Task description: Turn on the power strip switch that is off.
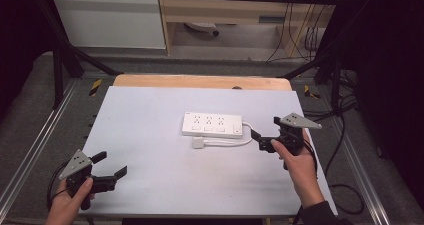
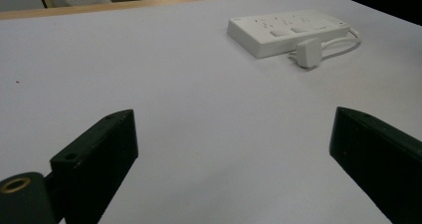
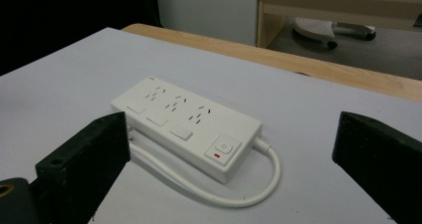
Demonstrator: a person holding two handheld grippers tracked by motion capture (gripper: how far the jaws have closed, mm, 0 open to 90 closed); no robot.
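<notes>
Strip (image 1: 212,124), a white hard-plastic block with three socket groups and a switch, lies mid-table, long axis left to right. Its cord (image 1: 227,143) loops along the near side to the plug (image 1: 198,143). Right gripper (image 1: 263,134), jaws open and empty, sits just beside the switch end, nearer. Left gripper (image 1: 110,166), open and empty, is well apart.

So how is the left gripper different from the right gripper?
The left gripper sits at the table's near corner, far from the power strip; the right gripper hovers right beside its cord end. The left points across bare table, the right at the strip. Both are open and hold nothing.
</notes>
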